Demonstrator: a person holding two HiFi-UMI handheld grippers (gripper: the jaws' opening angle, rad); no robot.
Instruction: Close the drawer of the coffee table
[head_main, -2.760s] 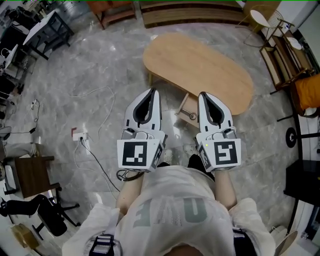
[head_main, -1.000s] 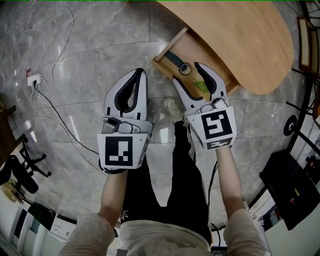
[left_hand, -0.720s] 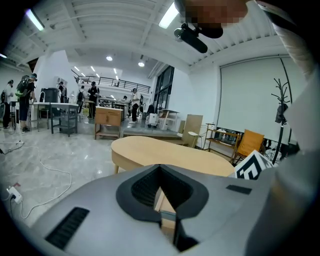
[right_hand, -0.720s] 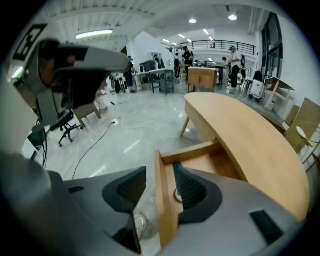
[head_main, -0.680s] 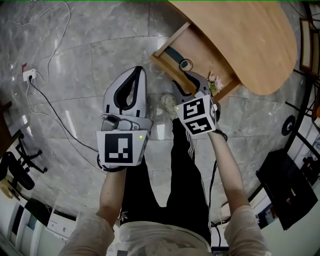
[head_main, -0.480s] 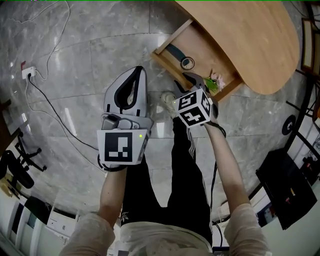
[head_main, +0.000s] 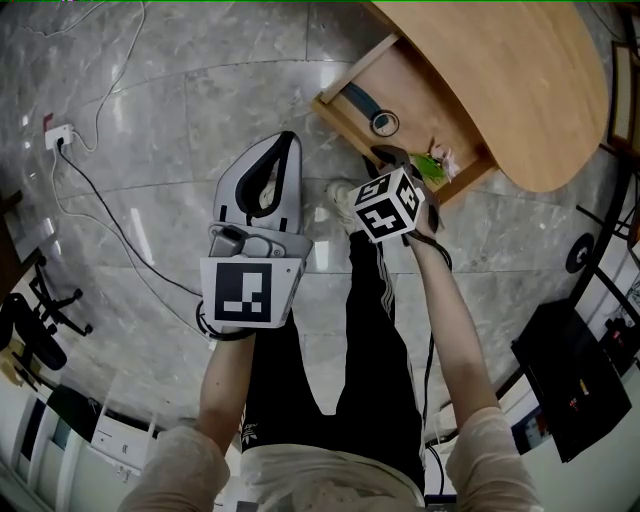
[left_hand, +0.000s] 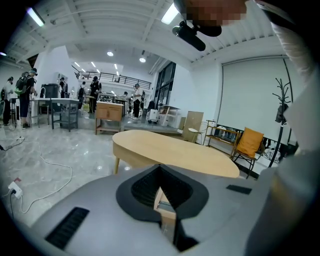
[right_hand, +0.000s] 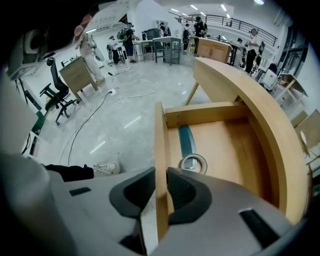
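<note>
Wooden drawer front (right_hand: 160, 131), right tongs (right_hand: 160, 171) just closed onto it, marker cube (head_main: 388, 205)

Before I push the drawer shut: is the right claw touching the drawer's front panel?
Touching. The right gripper view shows the right claw, which has just been closing, with both pads against the drawer front panel standing between them.

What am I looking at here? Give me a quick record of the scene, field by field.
Furniture: wooden coffee table, its drawer pulled open
Inside drawer: teal strap, round ring
Right gripper: jaws have just been closing, now clamped on the drawer front
Left gripper: jaws together, empty, held over the floor
</note>
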